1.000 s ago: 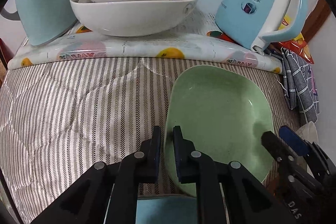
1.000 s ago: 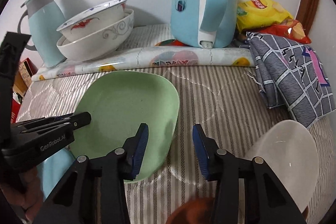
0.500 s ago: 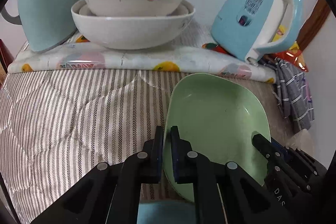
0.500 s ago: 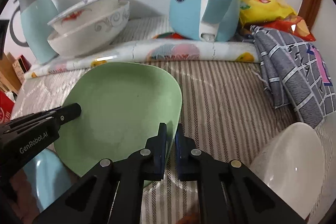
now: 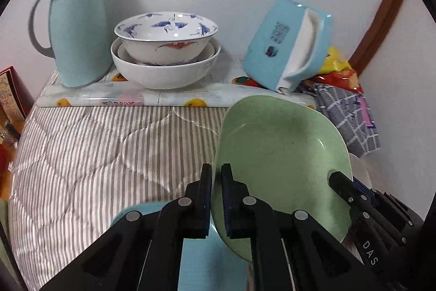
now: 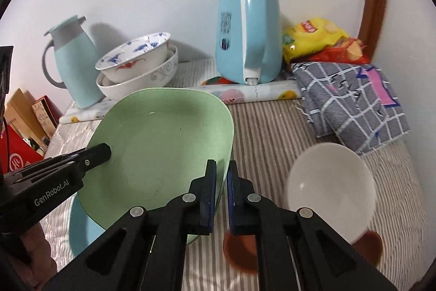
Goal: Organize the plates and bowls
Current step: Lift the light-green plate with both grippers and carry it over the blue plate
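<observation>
Left gripper [image 5: 216,195] and right gripper [image 6: 222,192] both pinch opposite rims of the pale green squarish plastic plate [image 6: 160,143], held over the striped cloth [image 5: 95,149]; best kept level with equal squeeze; light blue plate [image 5: 196,258] beneath is mostly hidden.

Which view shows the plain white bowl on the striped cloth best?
The right wrist view: the white bowl shows nearly whole, right of the right gripper, with its inside visible. In the left wrist view only a sliver of it peeks out behind the green plate.
</observation>
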Action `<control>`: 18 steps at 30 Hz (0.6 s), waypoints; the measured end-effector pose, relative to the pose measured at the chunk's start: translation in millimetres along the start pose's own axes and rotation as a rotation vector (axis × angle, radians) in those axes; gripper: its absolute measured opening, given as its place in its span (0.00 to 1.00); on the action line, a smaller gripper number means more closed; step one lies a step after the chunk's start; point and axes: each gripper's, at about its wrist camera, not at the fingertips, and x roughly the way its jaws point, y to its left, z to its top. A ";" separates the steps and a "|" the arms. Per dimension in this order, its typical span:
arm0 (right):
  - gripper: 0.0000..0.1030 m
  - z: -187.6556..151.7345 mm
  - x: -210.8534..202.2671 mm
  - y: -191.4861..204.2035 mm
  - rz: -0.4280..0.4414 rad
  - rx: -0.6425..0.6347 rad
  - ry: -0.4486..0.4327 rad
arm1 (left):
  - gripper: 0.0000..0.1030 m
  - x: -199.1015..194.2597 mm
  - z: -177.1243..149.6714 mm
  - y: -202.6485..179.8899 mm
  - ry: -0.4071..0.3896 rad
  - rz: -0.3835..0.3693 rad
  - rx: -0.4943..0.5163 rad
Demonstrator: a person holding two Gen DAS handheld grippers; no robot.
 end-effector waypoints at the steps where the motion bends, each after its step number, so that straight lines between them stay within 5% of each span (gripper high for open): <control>1: 0.07 -2.8 -7.2 0.0 -0.002 0.002 -0.006 | 0.07 -4.3 -2.6 -1.0 -0.005 -0.003 0.002; 18: 0.07 -55.2 -97.8 -0.8 -0.021 0.054 -0.077 | 0.08 -79.4 -52.7 -13.1 -0.051 -0.050 0.031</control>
